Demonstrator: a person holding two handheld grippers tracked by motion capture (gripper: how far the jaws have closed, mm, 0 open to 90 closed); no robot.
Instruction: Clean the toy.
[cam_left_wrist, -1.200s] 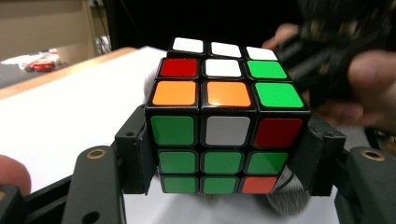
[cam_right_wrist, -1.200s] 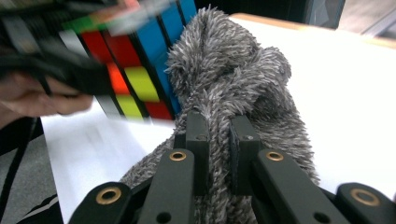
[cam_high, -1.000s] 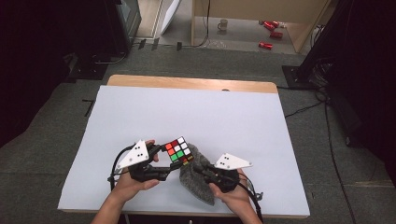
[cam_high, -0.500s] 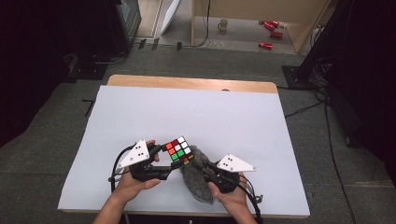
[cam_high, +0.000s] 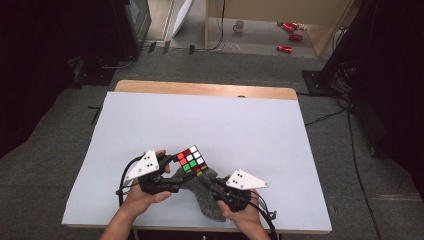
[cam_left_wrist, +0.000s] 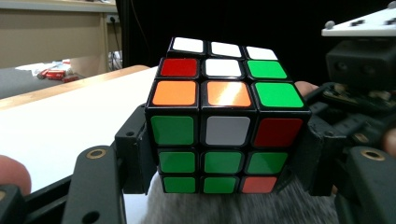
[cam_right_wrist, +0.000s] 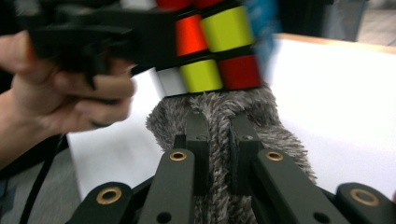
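White sheeting covers the bench (cam_high: 210, 125). Near its front edge the left tool (cam_left_wrist: 224, 154) pinches a puzzle cube (cam_left_wrist: 224, 121) by opposite faces; it looks rigid, slick-stickered, likely to twist. Pressed beneath it, the right tool (cam_right_wrist: 219, 140) nips a soft, floppy grey cloth (cam_right_wrist: 219, 112).

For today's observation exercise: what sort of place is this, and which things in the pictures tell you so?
Probably a lab or studio set up for recording. A white-topped table stands on grey carpet between black curtains, cables trail over the floor, and red cans lie by a wooden bench behind.
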